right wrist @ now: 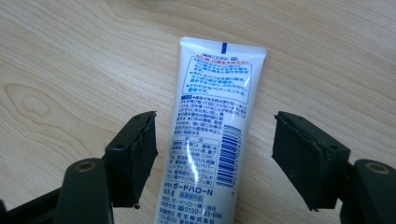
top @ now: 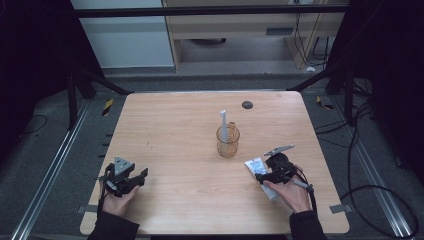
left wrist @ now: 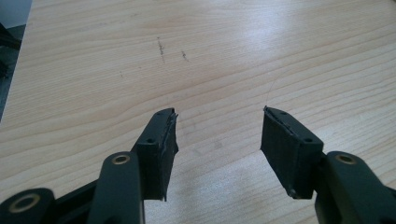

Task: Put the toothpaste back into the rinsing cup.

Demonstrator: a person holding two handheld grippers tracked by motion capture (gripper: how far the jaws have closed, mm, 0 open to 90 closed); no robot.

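Note:
A white toothpaste tube (right wrist: 210, 126) with blue print lies flat on the wooden table (top: 190, 150), crimped end away from me. My right gripper (right wrist: 215, 158) is open just above it, one jaw on each side of the tube, not touching it. From above, the tube (top: 256, 166) pokes out from under the right gripper (top: 267, 175). An amber glass cup (top: 228, 142) holds a white toothbrush (top: 223, 122) upright at the table's middle. My left gripper (top: 131, 182) rests open at the front left, and its jaws (left wrist: 217, 140) hold nothing over bare wood.
A small dark round disc (top: 247, 105) lies near the table's far edge. Cables trail across the floor at the right. Metal rails run along both sides of the table.

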